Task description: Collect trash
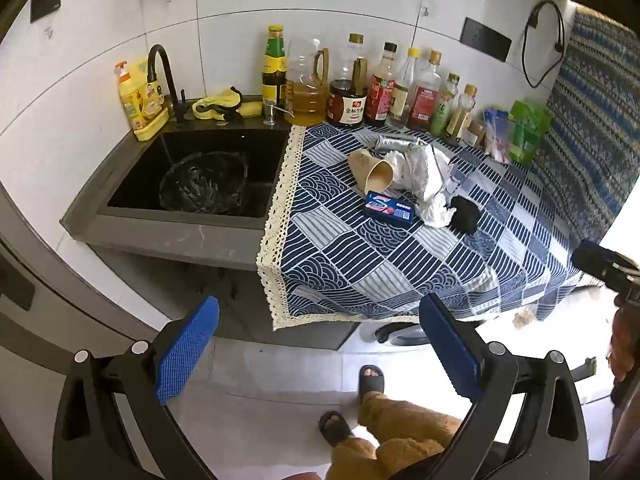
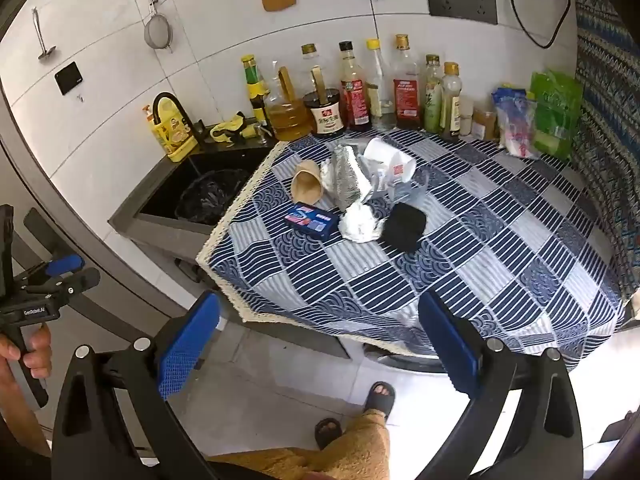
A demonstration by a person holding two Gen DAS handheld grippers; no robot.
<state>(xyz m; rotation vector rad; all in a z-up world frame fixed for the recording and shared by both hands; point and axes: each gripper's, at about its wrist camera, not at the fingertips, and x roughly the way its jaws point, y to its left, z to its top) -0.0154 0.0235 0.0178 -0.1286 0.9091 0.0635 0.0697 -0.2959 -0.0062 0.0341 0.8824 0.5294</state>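
In the left wrist view, a black bin bag (image 1: 204, 188) was seen in the sink (image 1: 120, 196) at centre left. Right of it, on the cloth-covered desk (image 1: 400, 264), the trash was gathered near the frame's centre: a paper cup (image 1: 374, 172), a blue box (image 1: 388, 207), crumpled foil (image 1: 416, 160), a white wad (image 1: 434, 210) and a black lump (image 1: 465, 213). Bottles (image 1: 384, 86) were lined along the wall above. The left tongs (image 1: 316, 360) were held apart at the bottom, clamped on nothing. The right tongs (image 2: 318, 356) were likewise spread wide and empty.
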